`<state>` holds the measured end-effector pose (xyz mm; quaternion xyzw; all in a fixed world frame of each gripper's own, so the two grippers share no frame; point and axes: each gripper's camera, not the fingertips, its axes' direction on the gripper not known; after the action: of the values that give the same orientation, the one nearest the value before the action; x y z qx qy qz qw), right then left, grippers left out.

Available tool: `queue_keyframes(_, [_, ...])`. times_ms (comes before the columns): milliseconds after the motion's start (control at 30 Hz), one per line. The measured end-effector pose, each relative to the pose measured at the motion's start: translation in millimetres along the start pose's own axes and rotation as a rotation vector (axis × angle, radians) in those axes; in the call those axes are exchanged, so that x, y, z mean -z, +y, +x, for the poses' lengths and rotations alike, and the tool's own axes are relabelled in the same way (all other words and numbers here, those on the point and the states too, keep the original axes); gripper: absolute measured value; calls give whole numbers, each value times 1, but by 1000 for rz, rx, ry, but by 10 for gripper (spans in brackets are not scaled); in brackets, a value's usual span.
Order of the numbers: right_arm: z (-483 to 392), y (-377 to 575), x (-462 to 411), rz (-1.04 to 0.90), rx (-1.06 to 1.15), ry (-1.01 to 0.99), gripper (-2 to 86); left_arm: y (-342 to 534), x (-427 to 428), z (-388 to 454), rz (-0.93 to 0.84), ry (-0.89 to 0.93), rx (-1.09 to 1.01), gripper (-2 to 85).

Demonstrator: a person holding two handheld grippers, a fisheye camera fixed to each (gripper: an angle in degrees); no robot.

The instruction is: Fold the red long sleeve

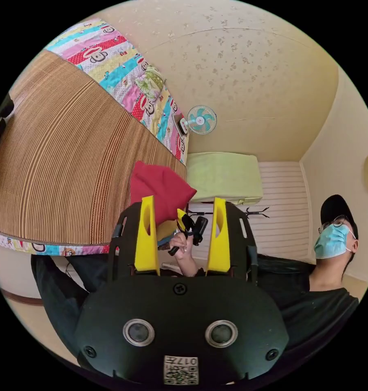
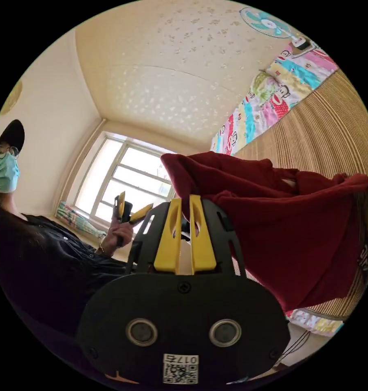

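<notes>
We note the right tongs (image 2: 186, 203) clenched on an edge of the red long sleeve (image 2: 298, 228), lifted bunched above the bed's striped mat (image 1: 65, 171). Left tongs (image 1: 183, 211) released, empty. Risk: the single pinch slips and the garment drops crumpled.

One claw gaped, the other was pinched.

The left gripper (image 1: 184, 211) held its yellow jaws wide apart, with the person's right hand (image 1: 183, 244) visible between them. The right gripper (image 2: 184, 203) had its jaws nearly together, nipping the edge of the red long sleeve (image 2: 298, 228) at their tips.
</notes>
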<state>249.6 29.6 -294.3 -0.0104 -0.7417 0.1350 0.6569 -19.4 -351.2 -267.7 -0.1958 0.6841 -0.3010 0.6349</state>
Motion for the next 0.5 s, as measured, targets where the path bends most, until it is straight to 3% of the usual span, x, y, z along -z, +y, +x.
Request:
queue_keyframes(133, [-86,10,-22,-168,325,-124,35,-37,4,-19,-71,116,64,218])
queue_keyframes(233, [-137,32,-49,-269,477,-191,34,-53,6,-32,-187,378,88,115])
queue_keyframes(300, [-157,48,-58,-226,484,-232,36,-53,12,-32,-260,412,18,39])
queue_keyframes(400, [-179,64,-52,-213,537,-303,46,-47,53,-17,-201,808,-199,2])
queue_keyframes(467, [-196,74,-37,-202,629,-293,59,-47,105,7,-153,1163,-424,-4])
queue_keyframes(500, [-206,81,-24,-173,675,-247,69,-47,117,15,-161,1195,-484,-5])
